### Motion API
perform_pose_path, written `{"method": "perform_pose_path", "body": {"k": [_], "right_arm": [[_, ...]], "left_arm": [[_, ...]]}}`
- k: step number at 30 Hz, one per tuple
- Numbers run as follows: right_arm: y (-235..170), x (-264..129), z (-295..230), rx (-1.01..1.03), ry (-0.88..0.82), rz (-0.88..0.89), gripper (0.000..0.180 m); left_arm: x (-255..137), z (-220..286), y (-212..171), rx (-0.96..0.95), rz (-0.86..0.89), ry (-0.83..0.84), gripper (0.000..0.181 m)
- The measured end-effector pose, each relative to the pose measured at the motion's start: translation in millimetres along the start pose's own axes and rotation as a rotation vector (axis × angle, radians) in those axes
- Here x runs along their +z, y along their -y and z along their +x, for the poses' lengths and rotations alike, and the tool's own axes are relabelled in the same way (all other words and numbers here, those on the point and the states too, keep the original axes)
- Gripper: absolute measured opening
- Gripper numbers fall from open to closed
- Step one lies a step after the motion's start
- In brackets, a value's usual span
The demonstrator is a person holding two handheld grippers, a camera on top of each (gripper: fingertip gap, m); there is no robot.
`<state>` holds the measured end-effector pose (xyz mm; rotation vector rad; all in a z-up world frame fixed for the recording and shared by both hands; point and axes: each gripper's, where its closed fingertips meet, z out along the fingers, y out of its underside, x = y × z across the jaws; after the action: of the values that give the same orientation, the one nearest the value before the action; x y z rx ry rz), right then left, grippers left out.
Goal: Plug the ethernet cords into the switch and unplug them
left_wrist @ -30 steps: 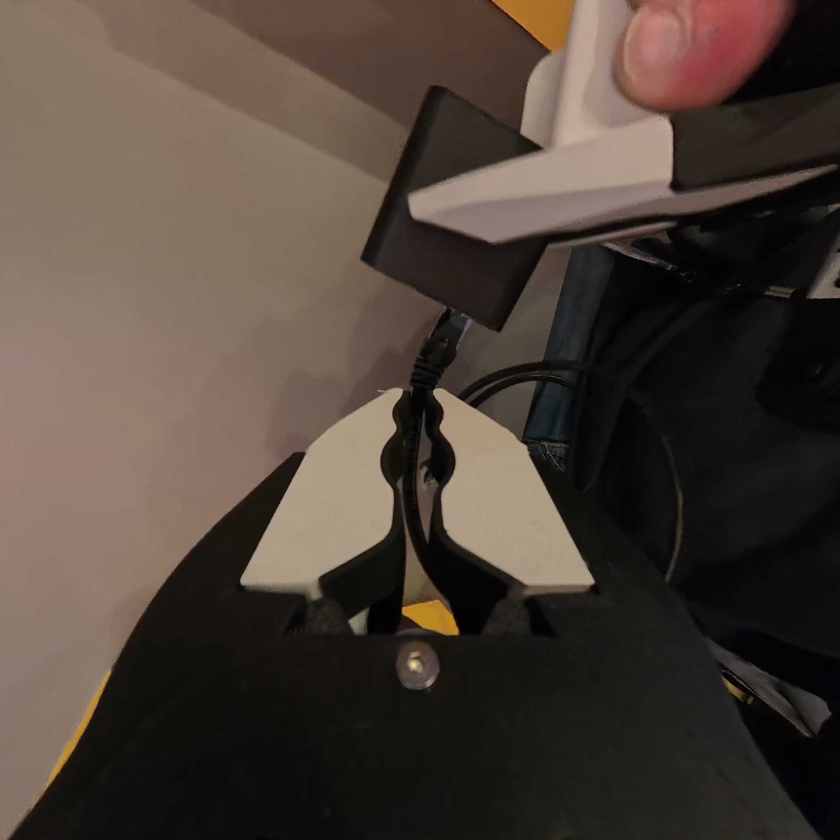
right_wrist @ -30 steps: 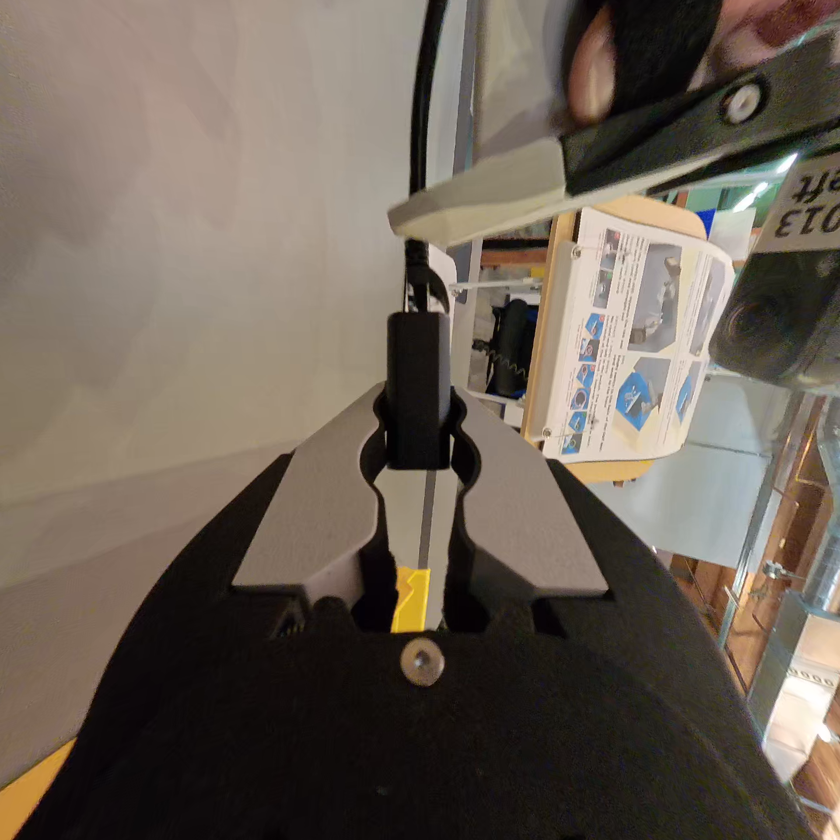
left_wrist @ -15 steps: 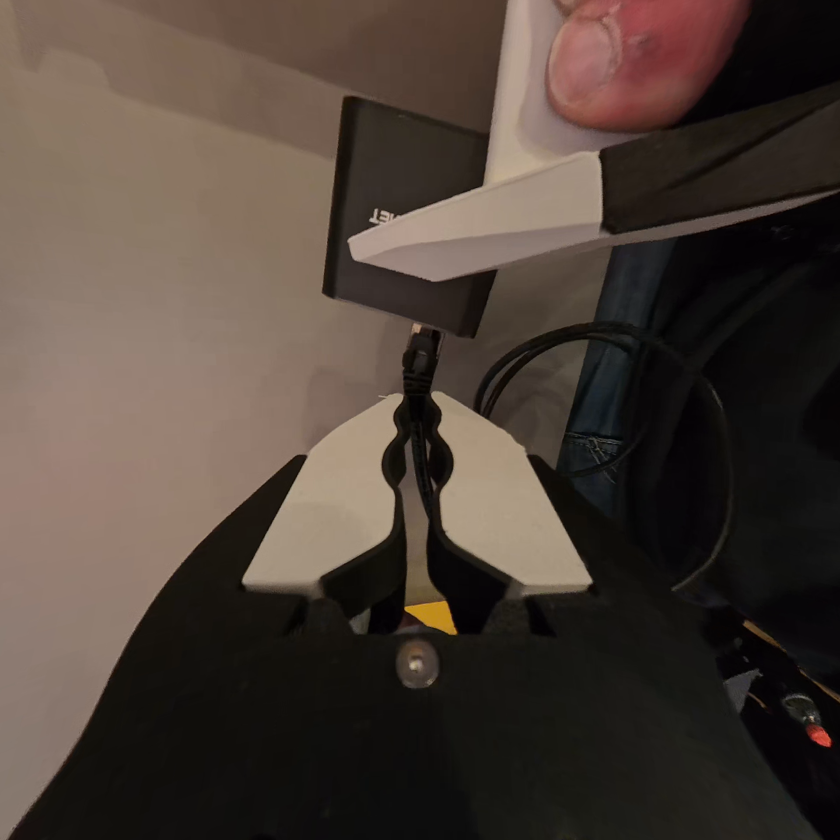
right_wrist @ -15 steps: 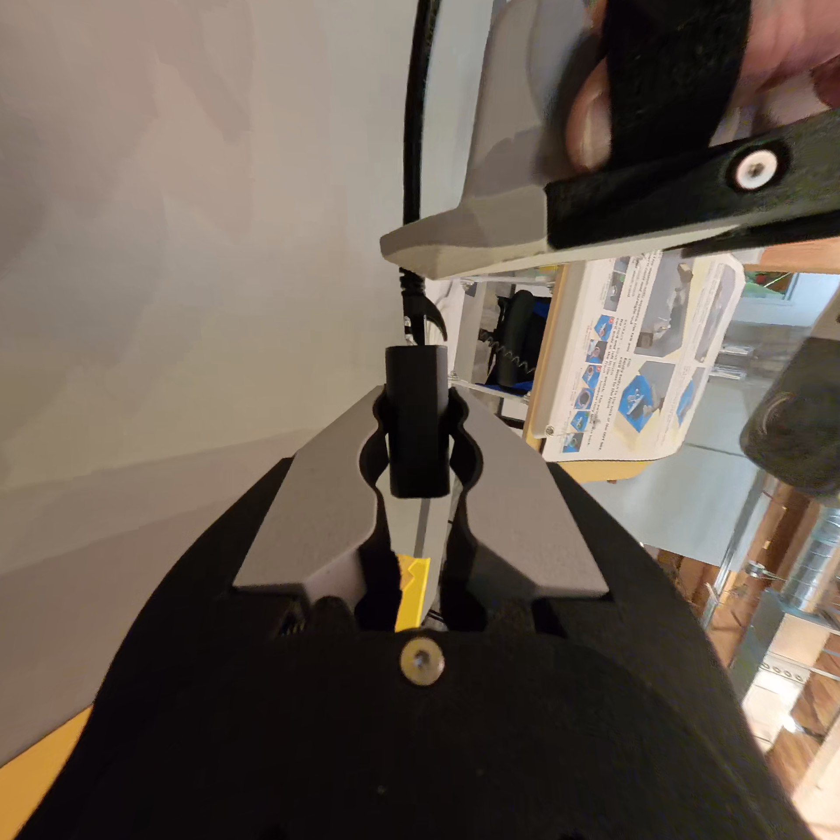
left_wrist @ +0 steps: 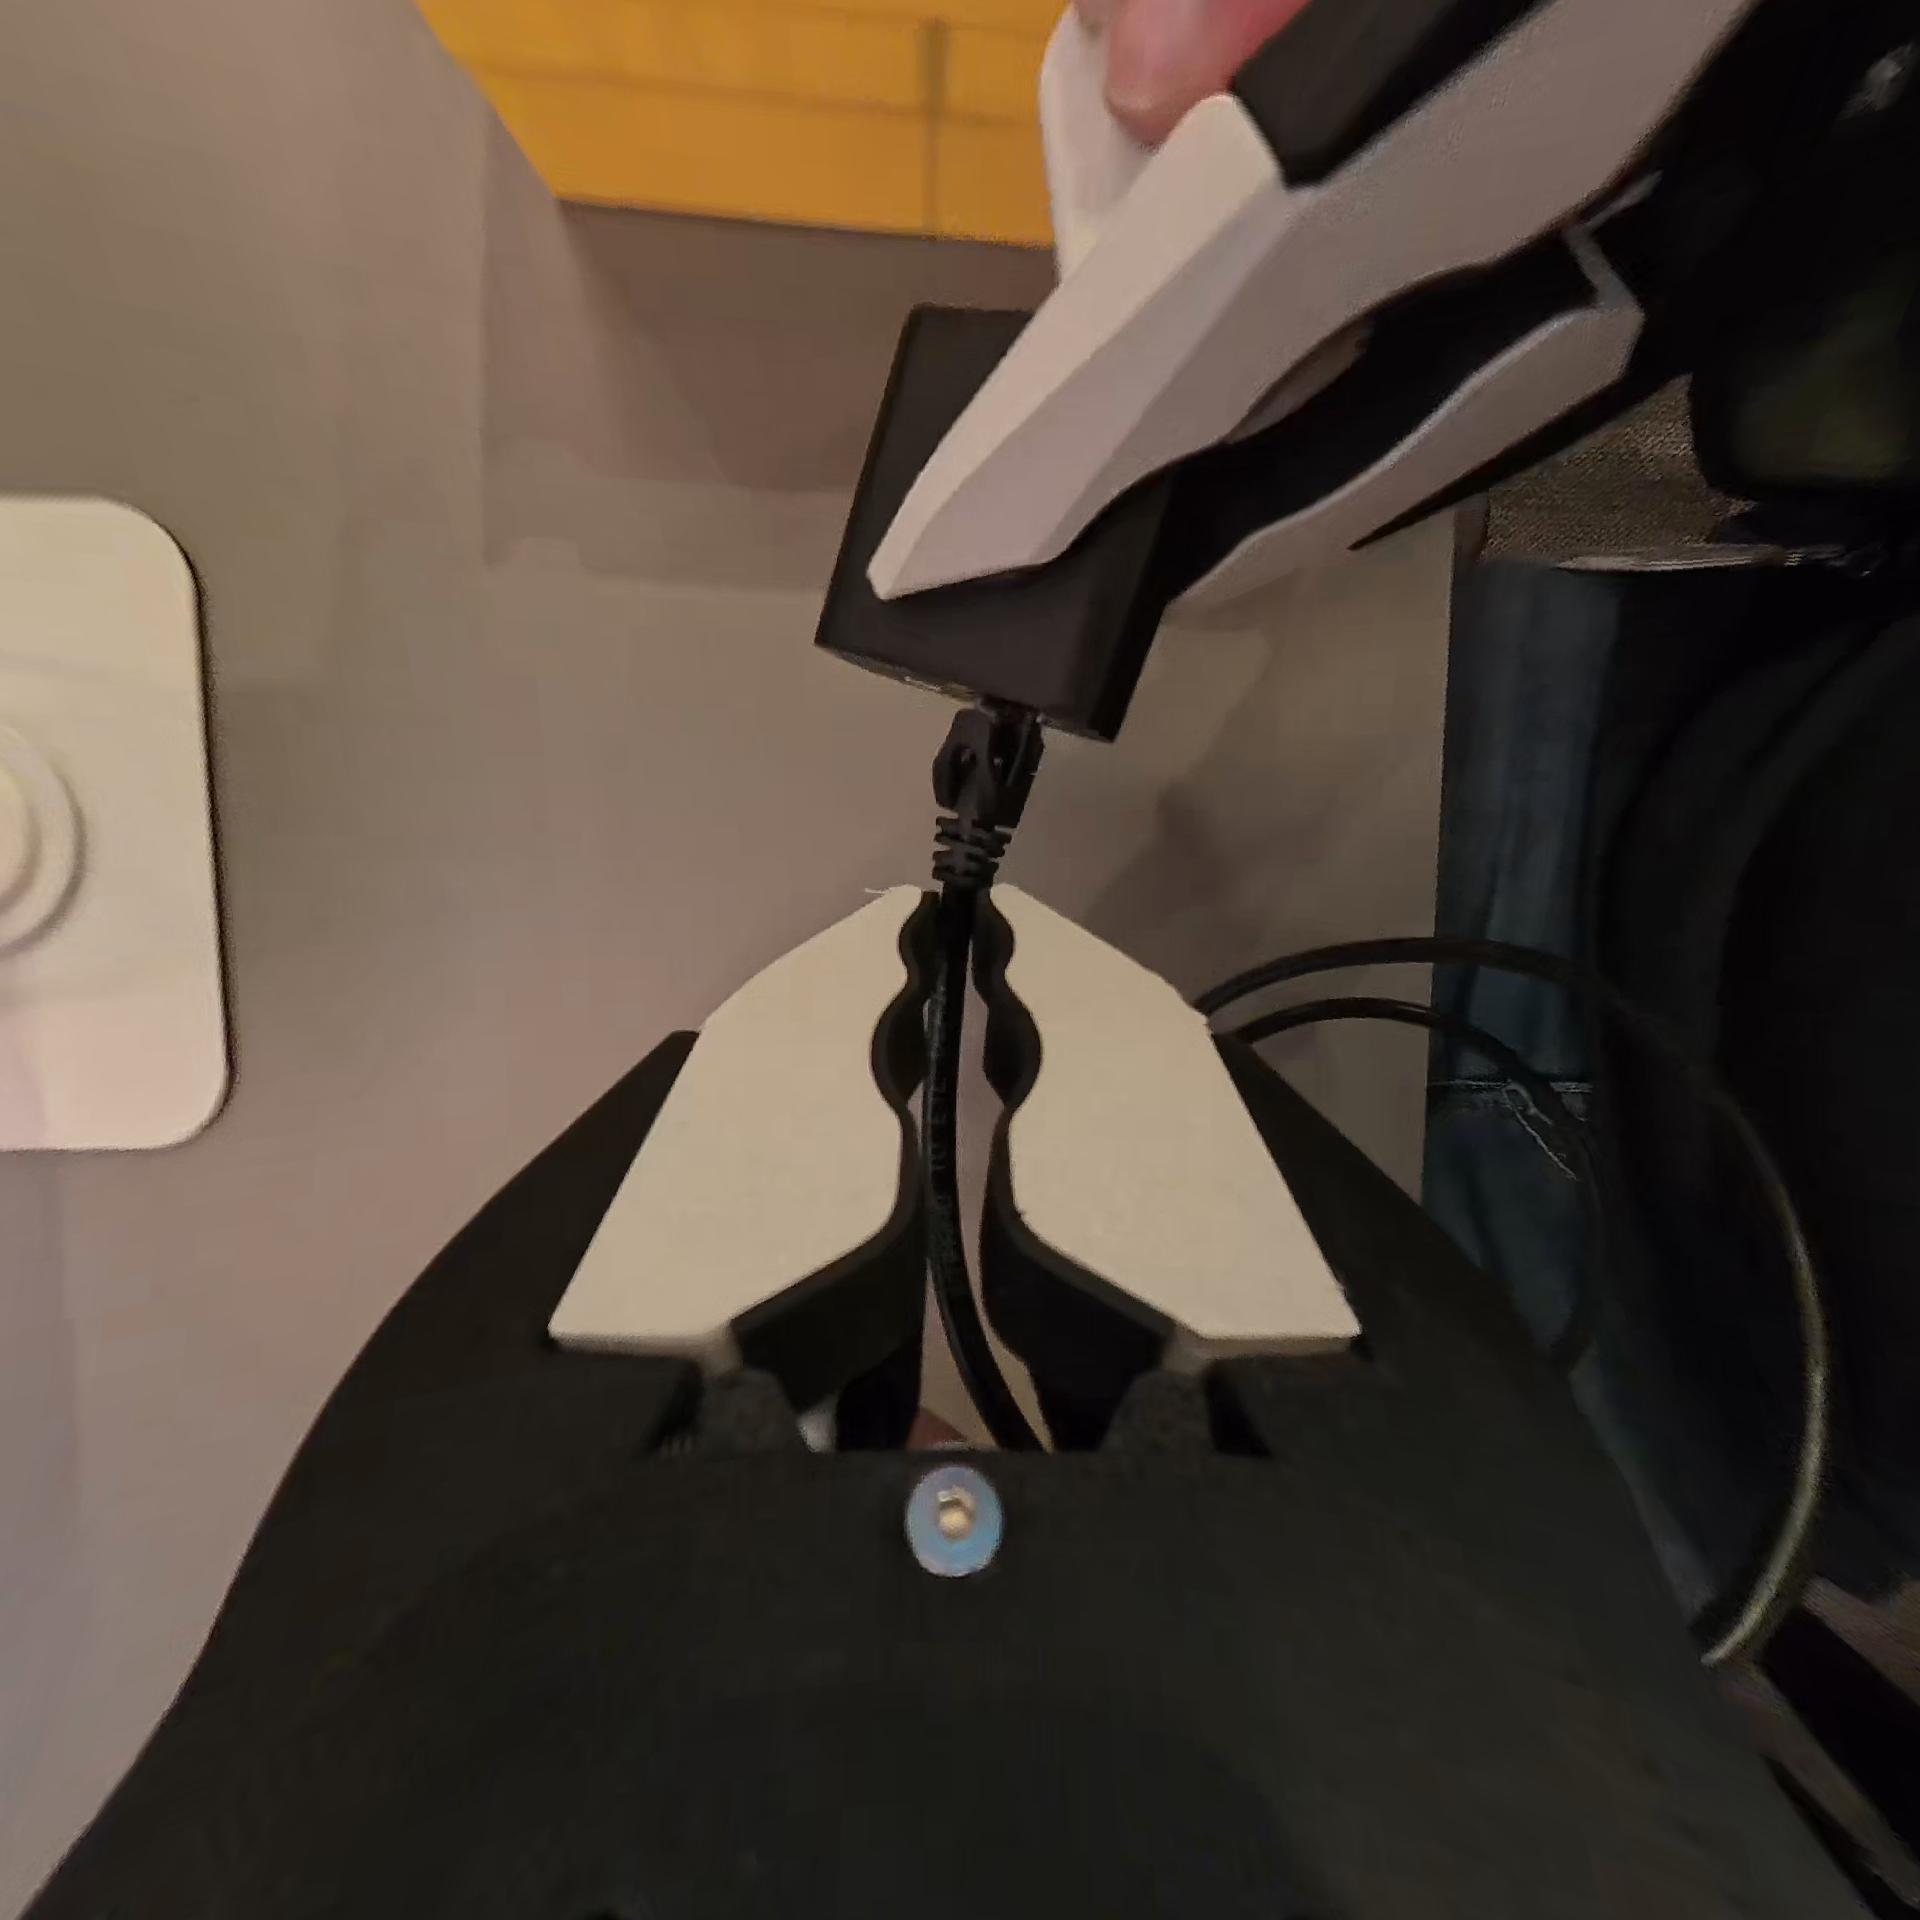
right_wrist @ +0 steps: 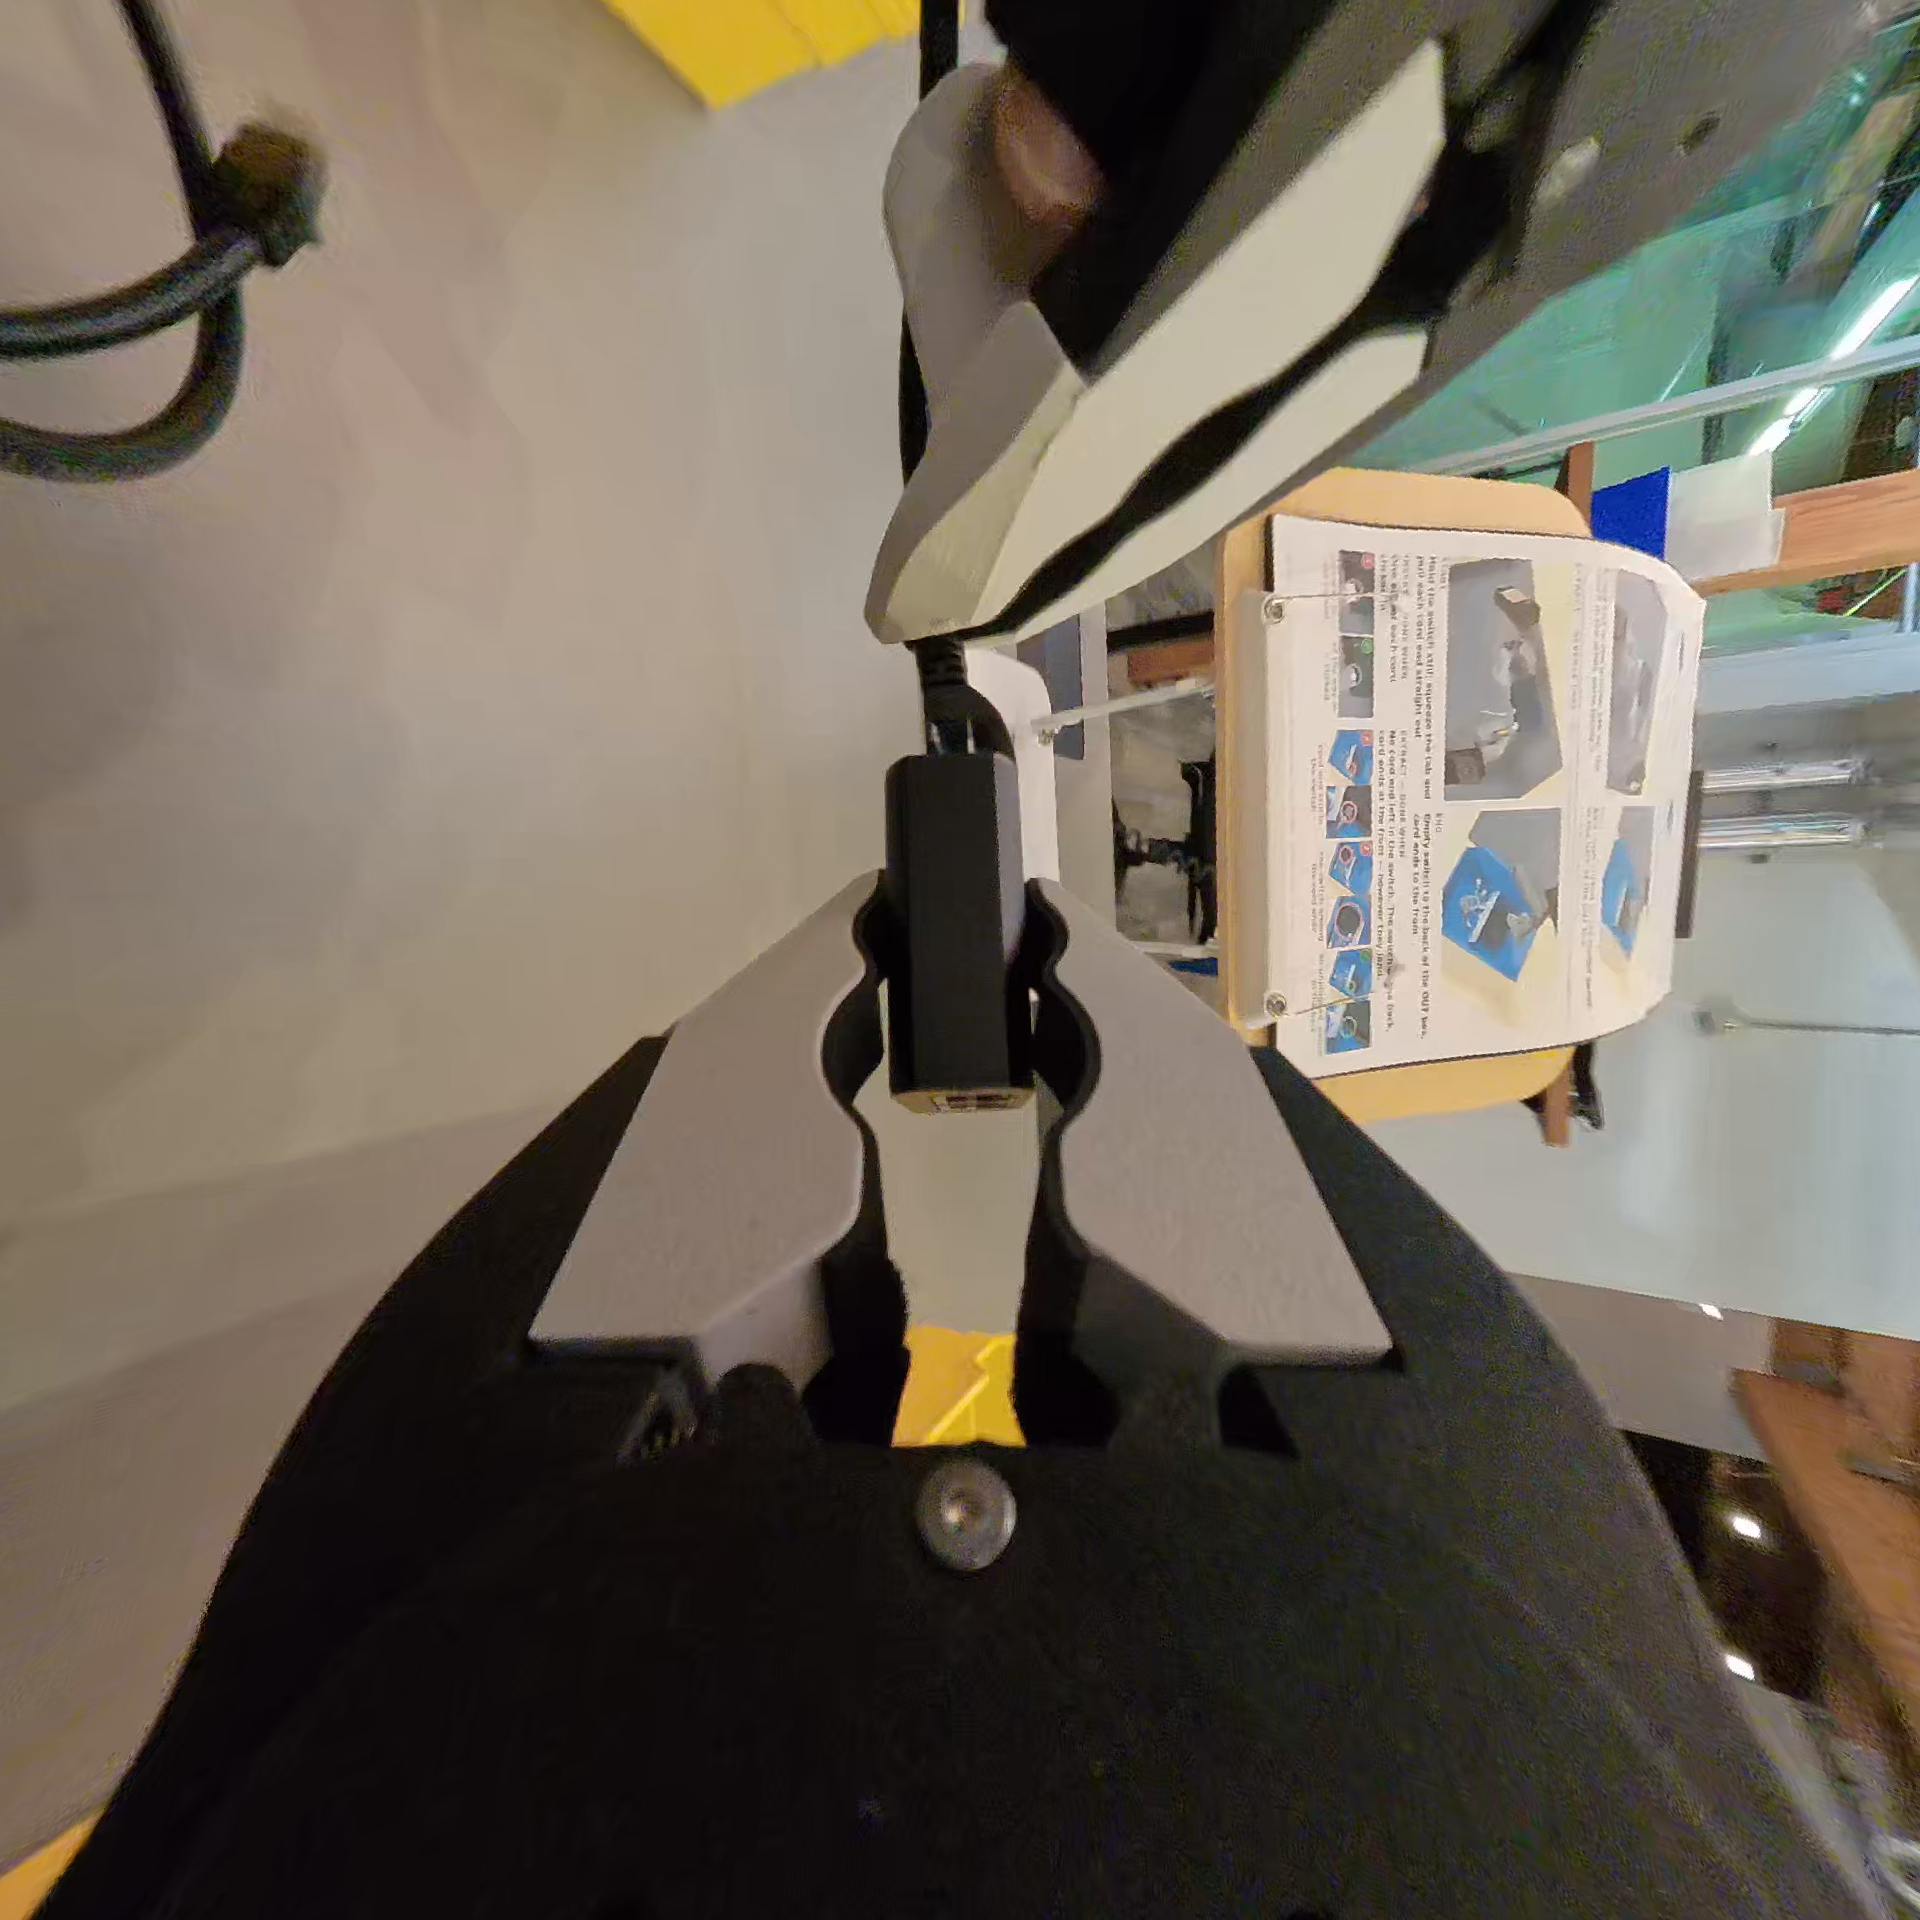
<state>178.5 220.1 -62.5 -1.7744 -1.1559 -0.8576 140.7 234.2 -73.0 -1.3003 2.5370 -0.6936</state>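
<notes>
My left gripper [left_wrist: 954,902] is shut on a black ethernet cord [left_wrist: 948,1091], just behind its plug [left_wrist: 982,790]. The plug sits in a port on the near edge of the small black switch [left_wrist: 997,634]. My right gripper [right_wrist: 954,914] is shut on that switch [right_wrist: 948,935] and holds it edge-on in the air. In the left wrist view the right gripper's white fingers [left_wrist: 1122,416] cover the switch's top. In the right wrist view the left gripper's fingers [right_wrist: 1039,488] reach in from above, with the cord's plug [right_wrist: 954,717] at the switch's far end.
A grey table top [left_wrist: 416,675] lies behind, with a white square plate [left_wrist: 104,821] at its left. A bundled black cable [right_wrist: 177,312] lies on the table. The cord's slack loops at the right [left_wrist: 1662,1143]. A board with a printed sheet [right_wrist: 1455,790] stands at the right.
Both grippers have swung together with the switch and cord: the switch now tilts the other way in the left wrist view, and the white plate and bundled cable have come into view. Both grips are unchanged.
</notes>
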Motion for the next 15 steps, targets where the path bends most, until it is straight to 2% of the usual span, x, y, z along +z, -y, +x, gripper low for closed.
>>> {"method": "perform_pose_path", "body": {"k": [3,6,12,15], "right_arm": [[5,-9,9,0.01,-0.029,0.022,0.021],[11,-15,7,0.027,0.016,0.038,0.021],[28,-29,11,0.092,0.028,0.172,0.024],[21,-38,21,0.155,0.027,0.22,0.027]], "left_arm": [[-10,2,8,0.037,0.055,-0.004,0.006],[-9,4,7,0.097,0.055,0.003,0.007],[-14,8,11,0.204,0.1,0.034,0.006],[-27,9,15,0.245,0.133,0.057,0.005]]}}
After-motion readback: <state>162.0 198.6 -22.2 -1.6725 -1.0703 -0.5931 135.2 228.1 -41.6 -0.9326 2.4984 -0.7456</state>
